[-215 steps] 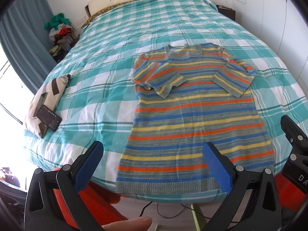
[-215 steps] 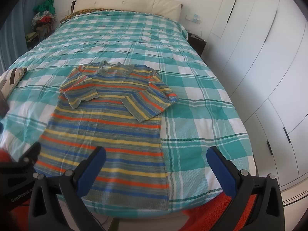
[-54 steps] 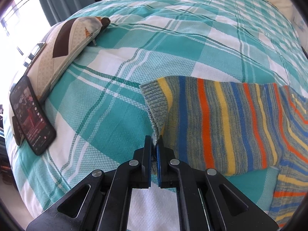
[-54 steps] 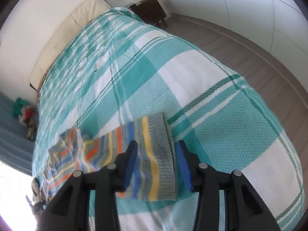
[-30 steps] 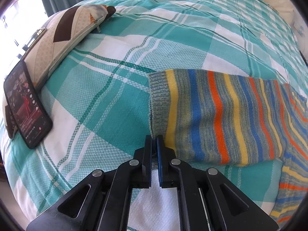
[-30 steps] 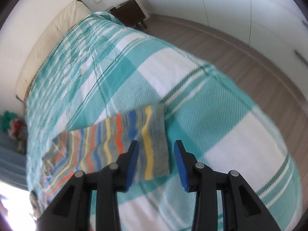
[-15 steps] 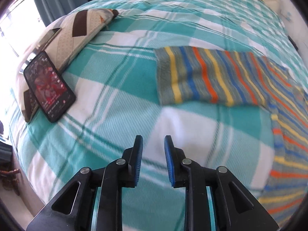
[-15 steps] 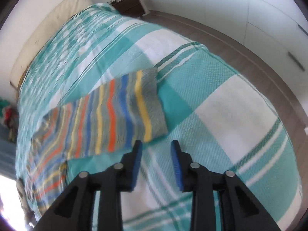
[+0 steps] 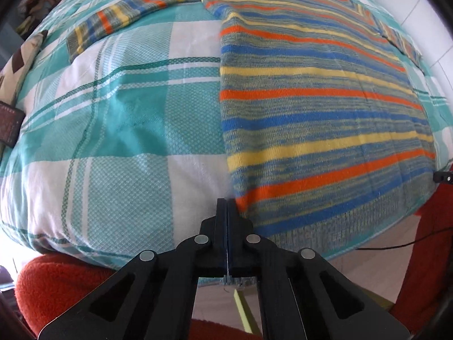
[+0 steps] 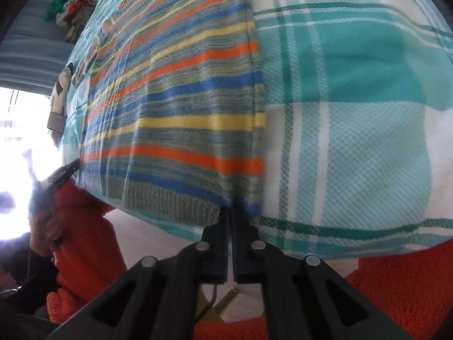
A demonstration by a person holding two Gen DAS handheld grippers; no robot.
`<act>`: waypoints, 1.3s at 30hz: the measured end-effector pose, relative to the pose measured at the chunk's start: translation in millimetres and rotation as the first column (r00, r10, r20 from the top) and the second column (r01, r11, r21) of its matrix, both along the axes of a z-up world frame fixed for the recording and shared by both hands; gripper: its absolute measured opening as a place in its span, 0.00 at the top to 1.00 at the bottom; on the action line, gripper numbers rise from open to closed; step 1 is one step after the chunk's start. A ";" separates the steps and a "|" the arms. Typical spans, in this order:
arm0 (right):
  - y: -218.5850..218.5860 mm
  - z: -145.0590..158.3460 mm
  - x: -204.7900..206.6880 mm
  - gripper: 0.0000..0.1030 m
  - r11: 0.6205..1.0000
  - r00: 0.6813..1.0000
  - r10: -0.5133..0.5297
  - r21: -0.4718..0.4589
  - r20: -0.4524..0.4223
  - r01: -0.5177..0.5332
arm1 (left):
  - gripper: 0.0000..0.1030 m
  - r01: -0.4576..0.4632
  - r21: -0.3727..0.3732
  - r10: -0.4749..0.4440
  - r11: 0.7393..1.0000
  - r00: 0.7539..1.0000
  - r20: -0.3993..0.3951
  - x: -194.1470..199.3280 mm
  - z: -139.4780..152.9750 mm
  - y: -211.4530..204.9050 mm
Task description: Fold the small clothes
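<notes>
A striped knit sweater point(image 9: 311, 90) in blue, orange, yellow and grey lies flat on the bed, sleeves spread out; its left sleeve point(image 9: 113, 19) reaches to the far left. My left gripper point(image 9: 227, 202) is shut on the sweater's near left hem corner at the bed's edge. In the right wrist view the sweater point(image 10: 184, 107) fills the left half. My right gripper point(image 10: 230, 209) is shut on the near right hem corner.
The bed has a teal and white checked cover point(image 9: 127, 113). A patterned pouch point(image 9: 19, 56) and a dark phone point(image 9: 7, 124) lie at the left edge. Red fabric point(image 9: 62, 280) lies below the bed's near edge. A pile of clothes point(image 10: 70, 8) sits far off.
Both grippers left the spread sleeve cuffs, moved back to the bed's near edge and closed on the sweater's two hem corners.
</notes>
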State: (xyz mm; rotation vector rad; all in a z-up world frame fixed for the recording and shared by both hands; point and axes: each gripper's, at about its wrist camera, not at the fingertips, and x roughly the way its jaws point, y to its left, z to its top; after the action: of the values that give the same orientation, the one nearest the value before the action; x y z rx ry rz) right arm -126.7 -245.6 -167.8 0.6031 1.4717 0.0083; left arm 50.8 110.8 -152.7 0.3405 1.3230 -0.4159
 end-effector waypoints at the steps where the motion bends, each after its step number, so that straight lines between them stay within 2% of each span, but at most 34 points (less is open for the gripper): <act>1: -3.7 3.9 -5.8 0.99 0.999 1.000 -0.016 -0.030 0.000 0.016 | 1.00 -0.004 0.015 0.004 1.000 1.000 0.000 -4.1 -0.3 1.3; 5: -21.4 3.3 -12.0 0.99 0.994 0.996 -0.090 -0.064 -0.008 0.090 | 1.00 -0.066 0.032 0.066 0.997 0.998 -0.023 -12.0 -9.1 9.3; 11: -21.5 -7.8 -3.1 0.99 0.991 0.994 -0.112 -0.071 -0.010 0.111 | 1.00 -0.116 0.015 0.116 0.993 0.993 -0.014 -14.7 -5.0 15.3; 13: -22.9 -5.3 -5.9 0.92 0.990 0.991 -0.132 -0.054 0.002 0.132 | 0.97 -0.126 -0.009 0.126 0.992 0.992 -0.007 -20.2 7.1 25.7; 14: -24.6 -1.8 -9.6 0.79 0.988 0.990 -0.144 -0.052 0.008 0.144 | 0.92 -0.131 -0.034 0.130 0.991 0.991 -0.006 -20.0 14.5 28.6; 15: -23.4 3.6 -10.6 0.63 0.986 0.988 -0.153 -0.071 0.018 0.154 | 0.74 -0.136 -0.060 0.137 0.989 0.991 0.003 -18.0 23.4 32.4; 16: -21.8 11.6 -11.9 0.59 0.983 0.987 -0.156 -0.094 0.045 0.160 | 0.49 -0.144 -0.082 0.147 0.986 0.989 0.027 -18.0 31.8 37.7; 18: -21.6 31.3 -15.9 0.55 0.970 0.982 -0.155 -0.173 0.106 0.172 | 0.25 -0.158 -0.120 0.170 0.980 0.980 0.102 -10.9 49.2 43.1; 23: -19.6 70.8 -6.0 0.48 0.900 0.951 -0.149 -0.360 0.273 0.244 | 0.23 -0.144 -0.155 0.175 0.977 0.961 0.213 41.1 59.6 46.4; 27: -19.6 86.0 4.2 0.43 0.850 0.907 -0.150 -0.418 0.393 0.322 | 0.19 -0.168 -0.155 0.205 0.974 0.943 0.263 103.6 38.6 47.7; 29: -20.4 87.4 6.9 0.43 0.830 0.890 -0.163 -0.428 0.425 0.357 | 0.19 -0.174 -0.123 0.203 0.977 0.937 0.285 129.5 25.0 46.5; 32: -18.6 82.4 10.2 0.43 0.818 0.882 -0.172 -0.435 0.439 0.376 | 0.15 -0.155 -0.089 0.175 0.984 0.936 0.306 156.3 1.0 41.7; 34: -15.4 76.7 12.8 0.43 0.818 0.888 -0.167 -0.443 0.428 0.368 | 0.00 -0.158 -0.073 0.173 0.985 0.941 0.290 169.2 -19.1 42.4; 37: -12.2 67.1 16.8 0.43 0.806 0.901 -0.166 -0.471 0.401 0.358 | 0.00 -0.160 -0.135 0.193 0.978 0.937 0.290 170.0 -28.7 50.3; 39: -15.5 63.3 16.0 0.43 0.796 0.904 -0.177 -0.483 0.390 0.364 | 0.00 -0.159 -0.136 0.194 0.978 0.933 0.302 167.4 -28.1 50.4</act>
State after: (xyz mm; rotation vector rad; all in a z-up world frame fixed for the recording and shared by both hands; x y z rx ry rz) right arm -110.8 -261.1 -104.4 0.3145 0.9790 -0.5105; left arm 218.1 161.1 -180.8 0.1838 1.0037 -0.2680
